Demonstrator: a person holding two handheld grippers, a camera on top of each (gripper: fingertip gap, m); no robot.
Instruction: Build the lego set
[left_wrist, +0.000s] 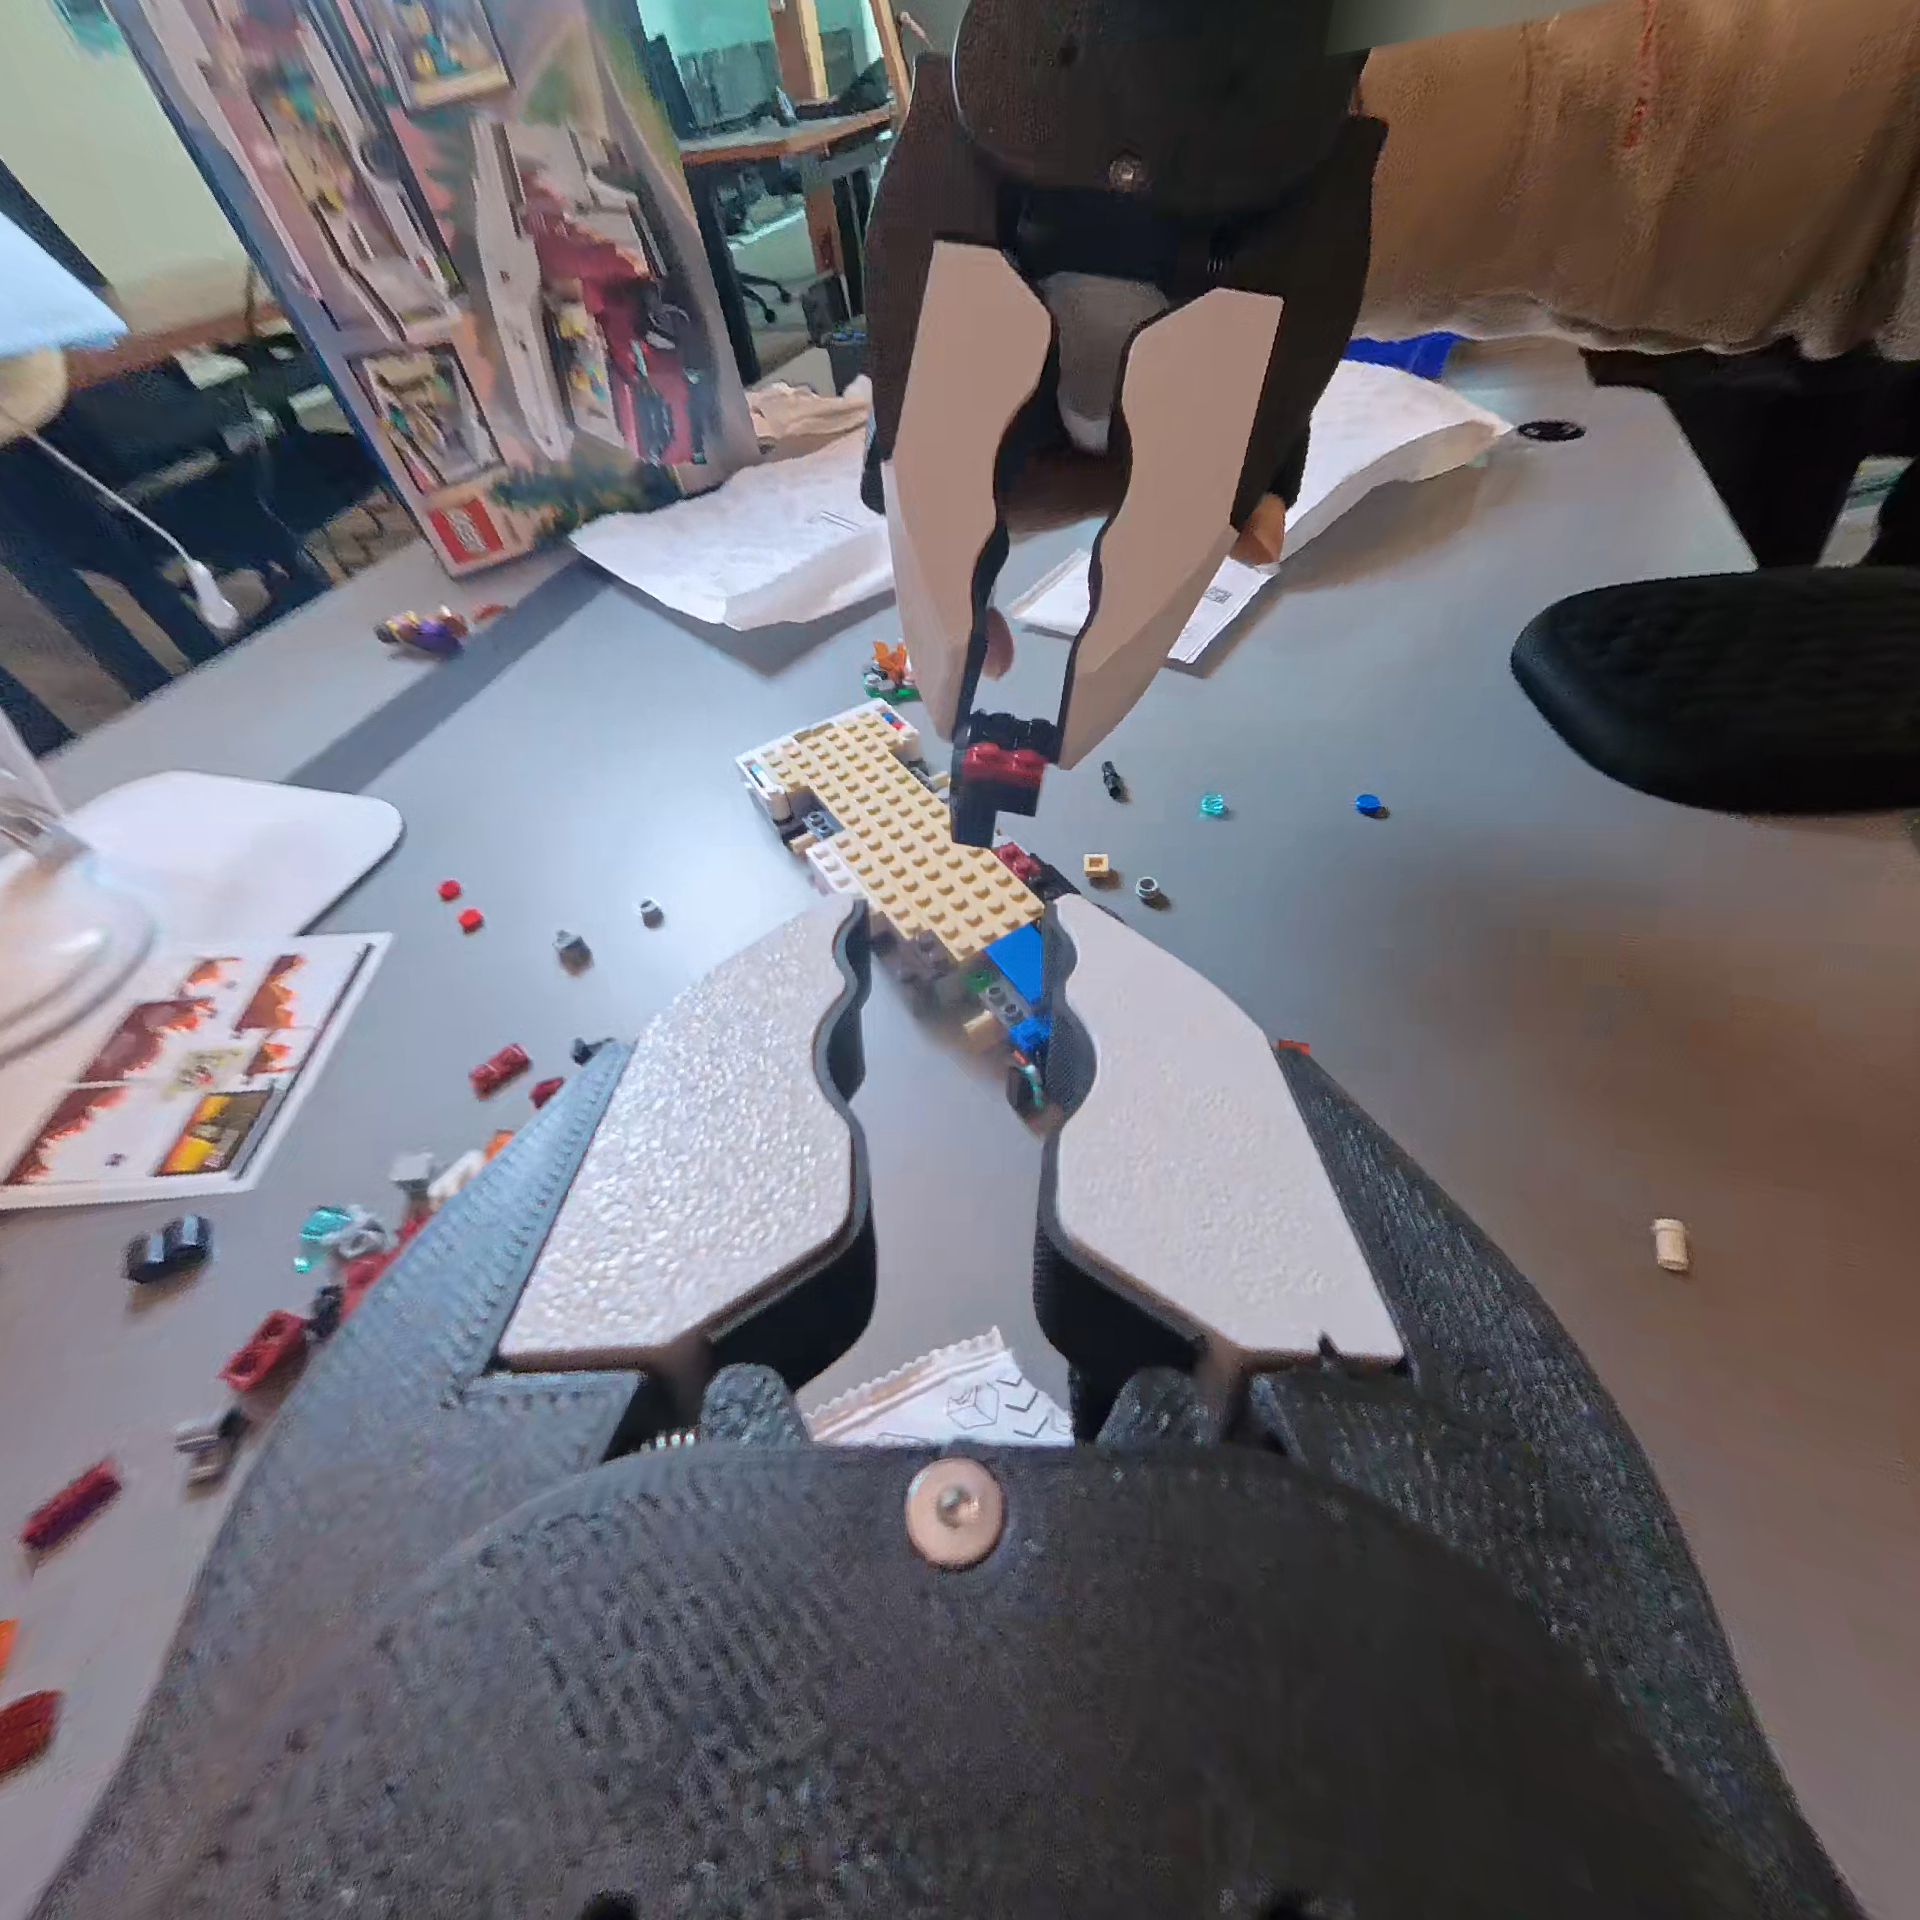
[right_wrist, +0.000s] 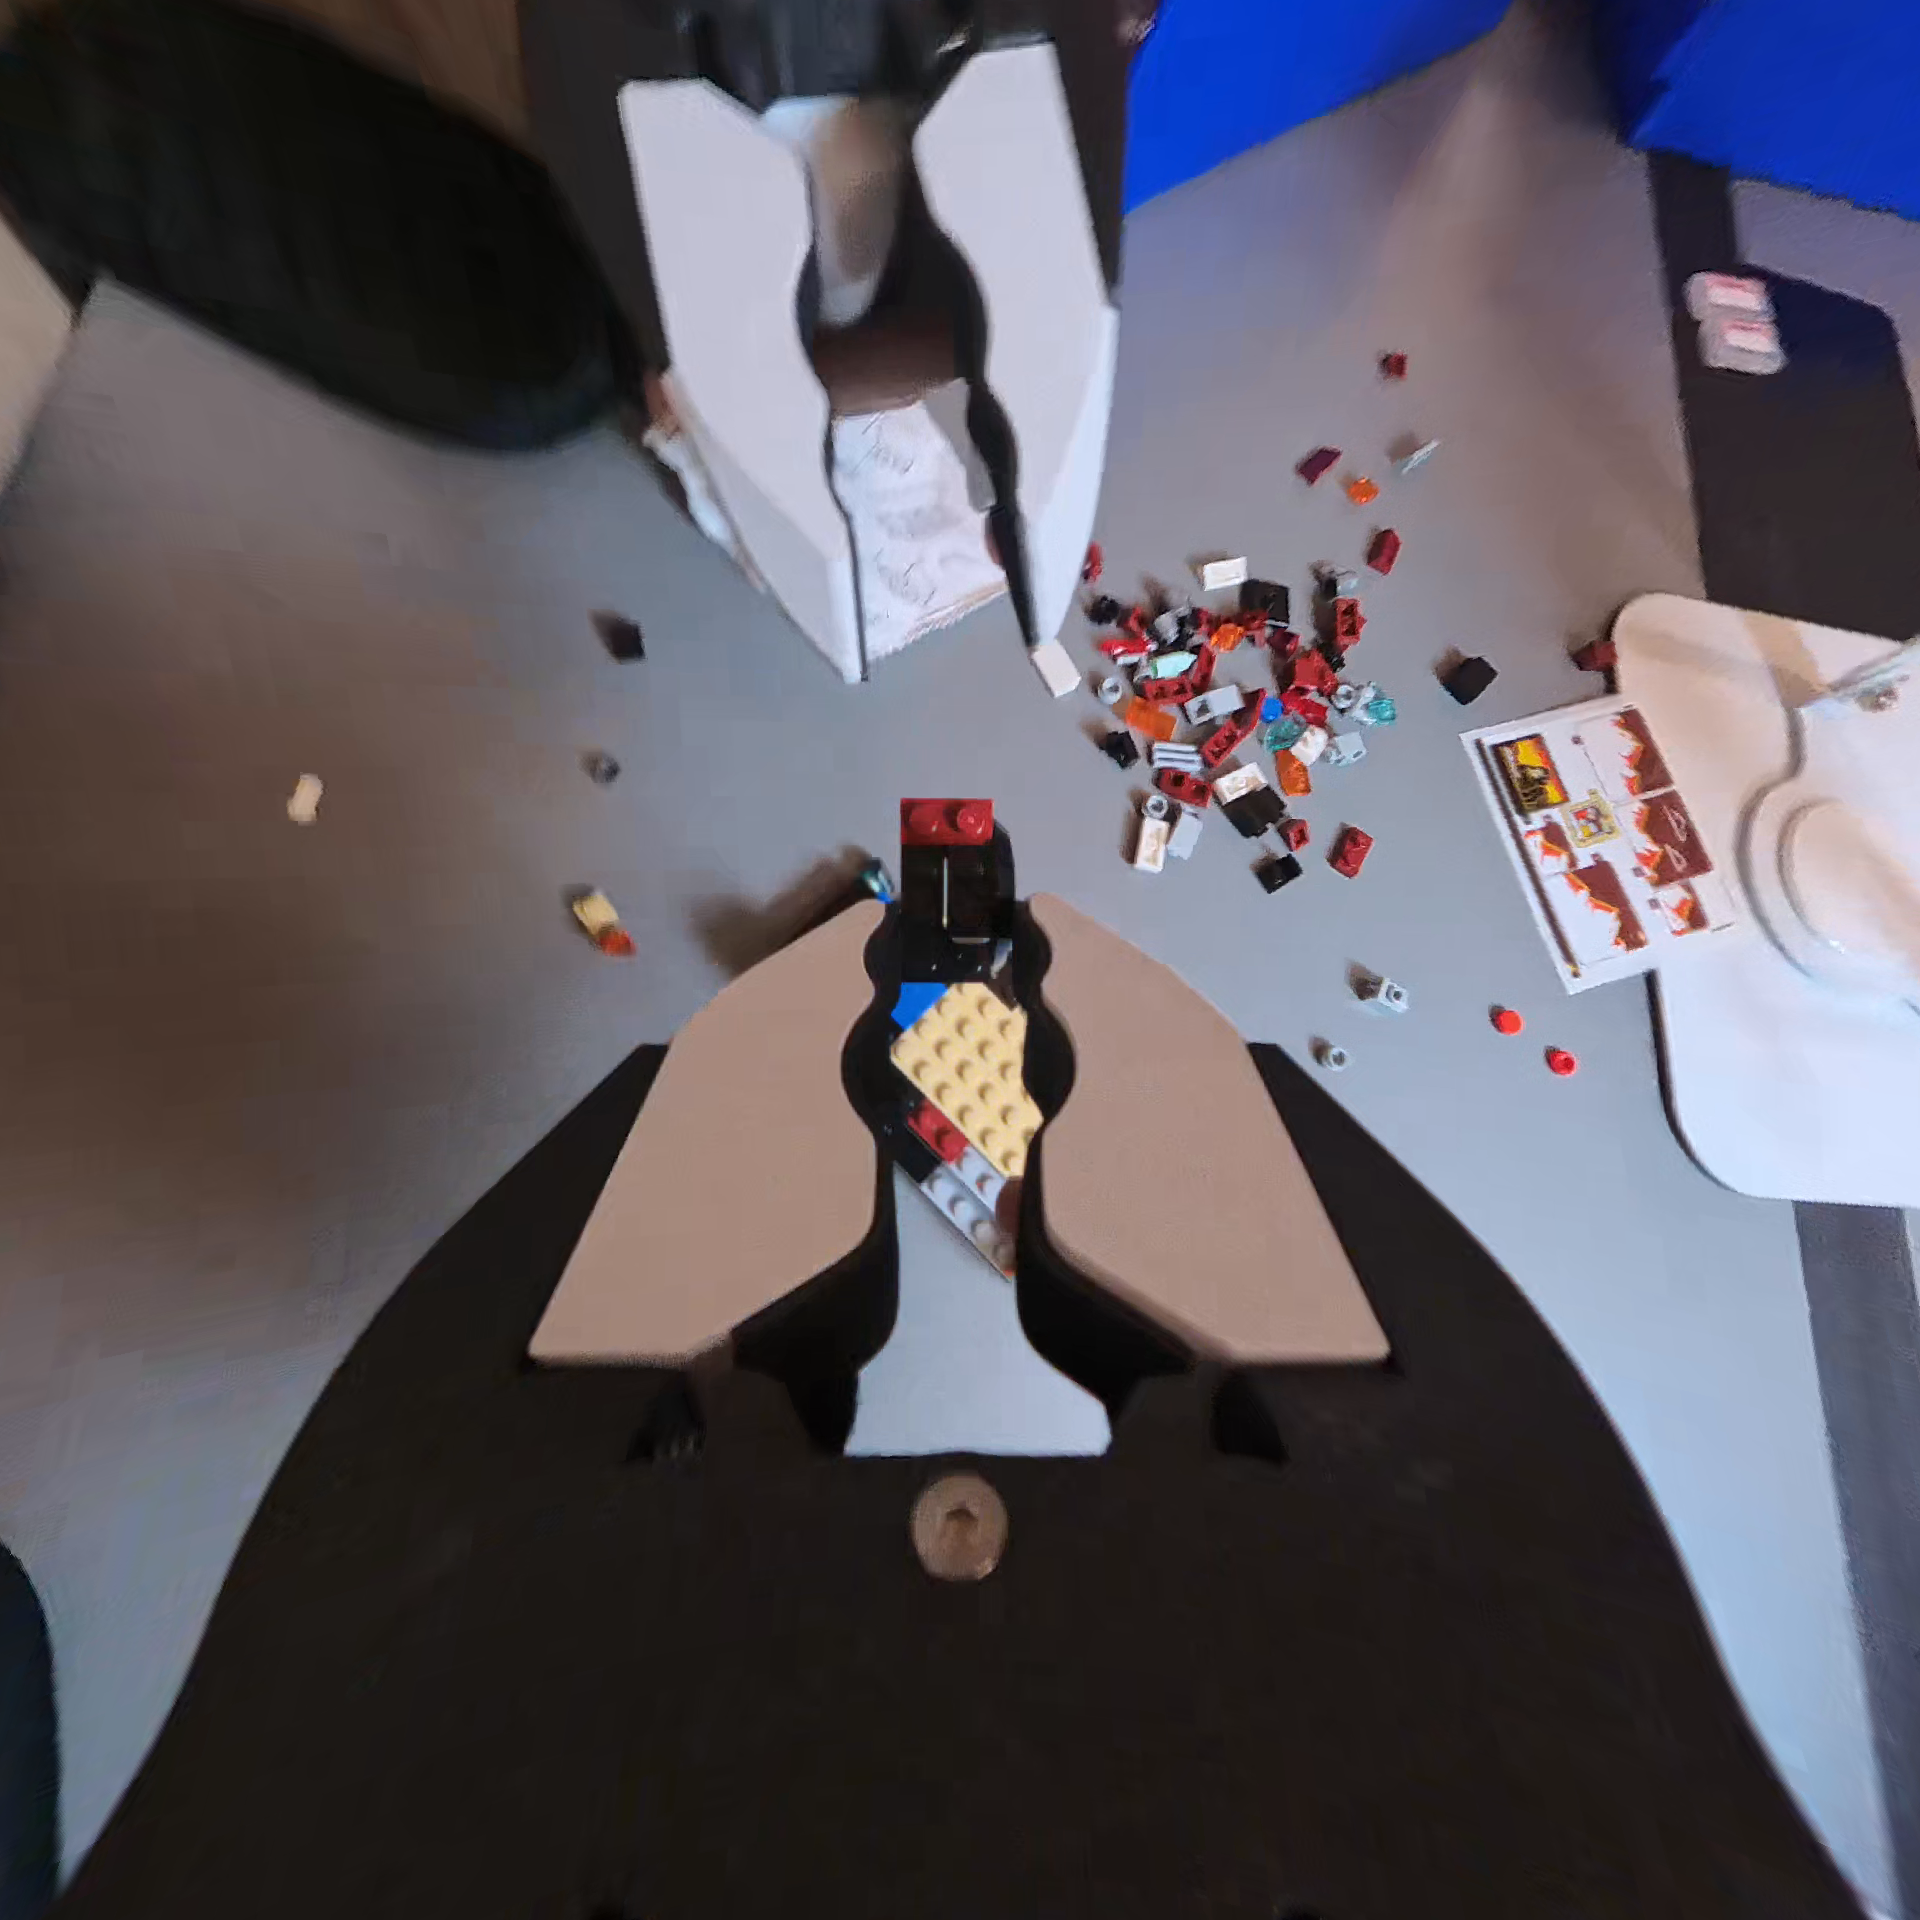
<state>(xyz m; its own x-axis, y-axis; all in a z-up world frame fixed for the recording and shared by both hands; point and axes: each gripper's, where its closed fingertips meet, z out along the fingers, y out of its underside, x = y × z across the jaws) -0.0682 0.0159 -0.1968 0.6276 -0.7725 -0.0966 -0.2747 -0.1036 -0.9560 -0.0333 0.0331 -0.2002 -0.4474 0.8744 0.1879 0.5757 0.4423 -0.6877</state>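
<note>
A brick build with a tan studded top (left_wrist: 904, 831) lies on the grey table (left_wrist: 1455, 1039). My left gripper (left_wrist: 956, 920) is open, and the build's near end with blue pieces shows between its fingers. In the right wrist view the left gripper (right_wrist: 951, 660) stands clear of the build (right_wrist: 971, 1070), with bare table between them. My right gripper (left_wrist: 1013, 743) points down from above. It is shut on a black piece with a dark red plate (left_wrist: 1000, 771), which it holds at the build's right edge. That piece also shows at its tips in the right wrist view (right_wrist: 951, 883).
A pile of loose dark red, black and grey bricks (right_wrist: 1226, 696) lies beside a sticker sheet (right_wrist: 1600, 842). A white stand base (left_wrist: 229, 842) is at the left. The set box (left_wrist: 468, 291) and paper bags (left_wrist: 748, 540) stand at the back. A black chair (left_wrist: 1745, 686) is at the right edge. The left gripper's tips are roughly 5 cm from the right gripper's.
</note>
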